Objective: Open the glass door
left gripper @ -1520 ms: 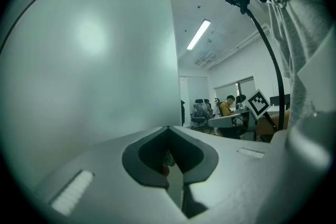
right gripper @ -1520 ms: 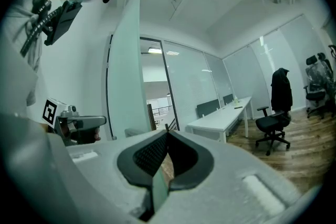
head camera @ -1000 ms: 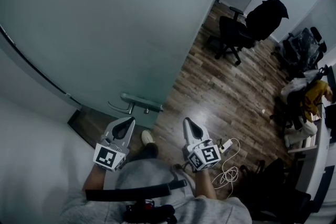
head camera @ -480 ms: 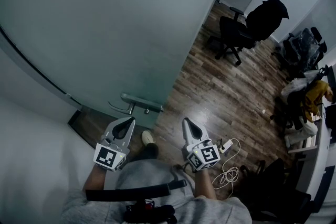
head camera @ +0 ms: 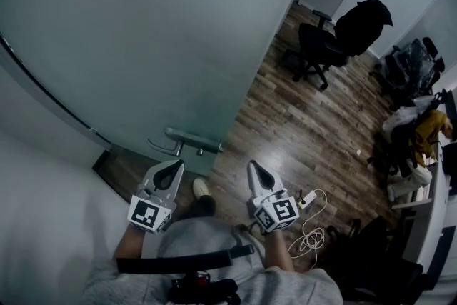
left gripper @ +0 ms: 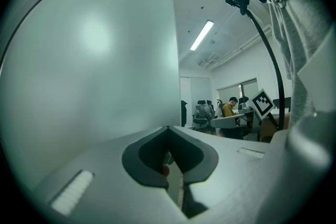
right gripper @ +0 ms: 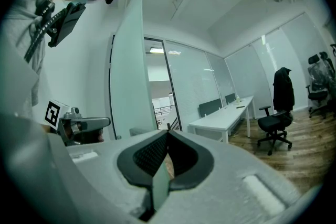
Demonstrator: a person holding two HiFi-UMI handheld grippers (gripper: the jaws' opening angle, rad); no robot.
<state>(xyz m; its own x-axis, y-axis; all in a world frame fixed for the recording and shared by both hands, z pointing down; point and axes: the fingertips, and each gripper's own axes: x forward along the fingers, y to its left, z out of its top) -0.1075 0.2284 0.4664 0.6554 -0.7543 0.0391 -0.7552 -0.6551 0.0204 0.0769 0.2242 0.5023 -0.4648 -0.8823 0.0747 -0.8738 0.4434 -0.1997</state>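
Frosted glass filled most of the head view: the glass door (head camera: 157, 39) stood as a tall pale-green leaf on the person's left. Its lever handle (head camera: 187, 137) was low on the leaf, near the free edge. That edge ran bare against the wood floor (head camera: 300, 125), with no frame or post against it. A dark wedge of floor also showed between the leaf's foot and the white wall (head camera: 43, 211). I judged from this that the leaf was already swung off its closing line by some amount. The frame it would shut into was not in view, so how far open it stood could not be settled.

Neither tool touched the door. The left gripper (head camera: 173, 166) hung just short of the handle with its jaws pressed together and nothing between them. The right gripper (head camera: 254, 166) sat beside it over the floor, likewise closed and empty. If the door needed more swing, the lever was the nearest hold.

Much stayed unclear. The hinge side and the top of the leaf were cut off, and the frosting hid whatever lay behind. In the right gripper view the leaf showed nearly edge-on, with a lit doorway past it. Further out stood an office chair (head camera: 321, 46) draped with a dark coat (head camera: 364, 21), and a white cable (head camera: 310, 225) lay on the boards.
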